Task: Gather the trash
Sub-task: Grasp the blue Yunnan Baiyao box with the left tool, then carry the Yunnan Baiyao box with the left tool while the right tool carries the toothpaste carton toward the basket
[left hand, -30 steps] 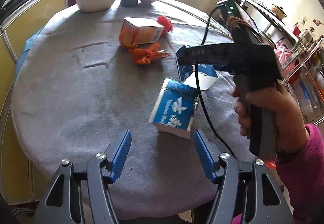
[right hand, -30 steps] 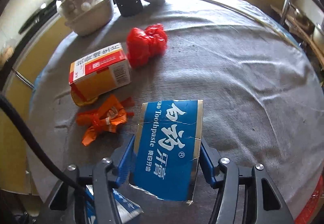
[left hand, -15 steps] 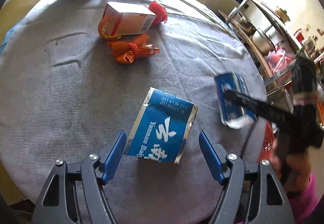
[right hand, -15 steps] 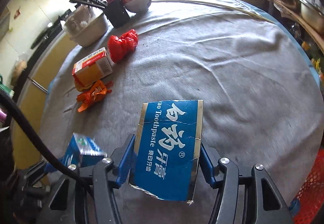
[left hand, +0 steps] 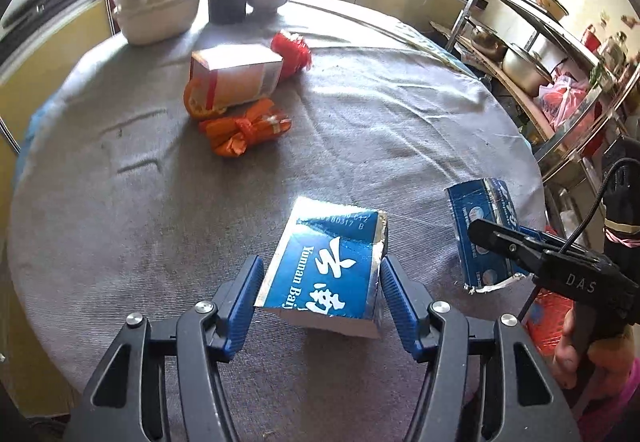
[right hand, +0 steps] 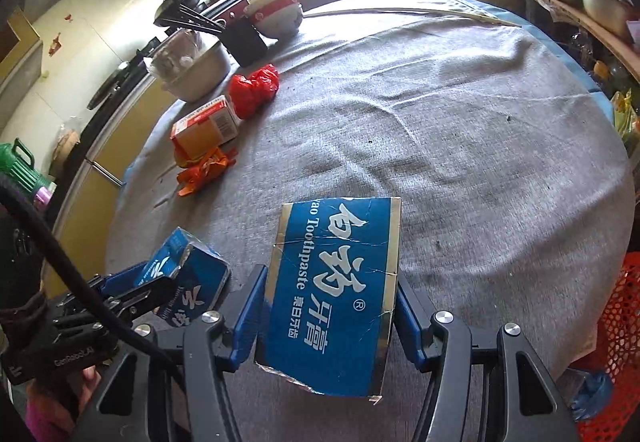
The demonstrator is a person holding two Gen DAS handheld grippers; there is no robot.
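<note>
while your left tongs (left hand: 320, 294) are closing, the short blue carton (left hand: 328, 274) sits between their pads, and in this frame the pads look to be at its sides or just shy of them, so you may not have a firm hold yet. a second ago that carton lay ahead of the wide-apart tongs; half a second ago they straddled it. your right tongs (right hand: 328, 310) stay clamped on the flattened blue toothpaste box (right hand: 336, 294), and you have swung it from the middle of the table (right hand: 480, 122) out toward the near right edge, where the red mesh basket (right hand: 616, 342) shows. that puts one piece close to being dropped off, i judge, and a second almost picked up. left near the far left edge: the orange-and-white box (left hand: 236, 78), the orange wrapper (left hand: 244, 126) touching it, and the red bag (left hand: 292, 50) behind.
</note>
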